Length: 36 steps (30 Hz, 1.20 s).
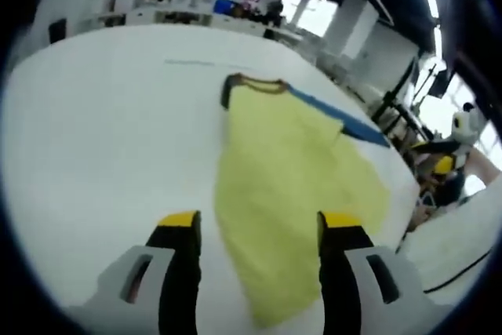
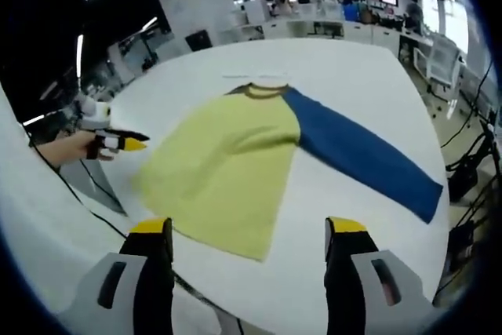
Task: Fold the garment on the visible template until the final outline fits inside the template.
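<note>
Left gripper view: left gripper (image 1: 257, 229) jaws wide, nothing held, hovering over yellow shirt (image 1: 290, 194) lying flat on white table (image 1: 102, 139); right gripper view: right gripper (image 2: 248, 234) also wide and empty, shirt's blue sleeve (image 2: 357, 154) spread out right

The shirt (image 2: 227, 158) is soft matt cloth, yellow in the body with a blue sleeve (image 2: 357, 154) of the same dull knit and a darker ribbed collar (image 2: 259, 90). The surface (image 2: 345, 64) under it looks smooth, white and matt, like a laminate board. Each hand-held gripper (image 1: 257, 233) (image 2: 247, 241) has hard plastic jaws, grey and black with yellow tips, faintly glossy.
</note>
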Each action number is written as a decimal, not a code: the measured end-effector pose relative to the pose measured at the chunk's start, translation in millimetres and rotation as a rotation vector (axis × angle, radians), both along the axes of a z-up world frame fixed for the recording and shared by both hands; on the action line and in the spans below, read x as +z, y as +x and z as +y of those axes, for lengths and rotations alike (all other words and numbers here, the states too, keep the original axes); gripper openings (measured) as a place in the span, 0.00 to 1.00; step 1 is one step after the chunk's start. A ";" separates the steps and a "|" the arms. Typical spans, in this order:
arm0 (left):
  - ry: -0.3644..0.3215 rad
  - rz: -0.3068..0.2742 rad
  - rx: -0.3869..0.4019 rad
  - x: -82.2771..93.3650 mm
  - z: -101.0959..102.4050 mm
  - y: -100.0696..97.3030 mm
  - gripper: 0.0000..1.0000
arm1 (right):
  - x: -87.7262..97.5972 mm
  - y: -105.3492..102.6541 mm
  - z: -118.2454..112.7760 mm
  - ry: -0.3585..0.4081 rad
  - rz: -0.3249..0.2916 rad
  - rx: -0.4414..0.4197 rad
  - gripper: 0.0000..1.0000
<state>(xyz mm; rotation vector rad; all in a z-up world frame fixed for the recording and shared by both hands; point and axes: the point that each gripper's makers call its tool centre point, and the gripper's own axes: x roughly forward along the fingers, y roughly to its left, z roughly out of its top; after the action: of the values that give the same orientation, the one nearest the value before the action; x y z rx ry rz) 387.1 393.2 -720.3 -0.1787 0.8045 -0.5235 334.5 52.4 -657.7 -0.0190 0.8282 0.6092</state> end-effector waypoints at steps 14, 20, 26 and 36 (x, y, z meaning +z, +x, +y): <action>0.017 0.011 0.024 -20.8 0.7 11.8 0.41 | -0.1 1.6 -6.8 -0.010 0.007 -0.012 0.79; 0.018 0.016 0.030 -26.1 -1.6 16.5 0.37 | 0.1 2.0 -10.0 -0.011 0.006 -0.021 0.79; 0.017 0.022 0.039 -30.2 -2.1 19.2 0.34 | -0.9 0.4 -13.0 -0.014 0.011 -0.026 0.79; 0.008 0.020 0.043 -34.2 -3.7 21.9 0.25 | -2.2 -0.6 -12.1 -0.009 0.012 -0.028 0.79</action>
<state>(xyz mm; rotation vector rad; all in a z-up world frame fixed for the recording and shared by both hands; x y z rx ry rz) 409.0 389.4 -754.5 -0.1940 0.8202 -0.4783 333.9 40.3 -659.9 -0.0121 0.8415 0.5794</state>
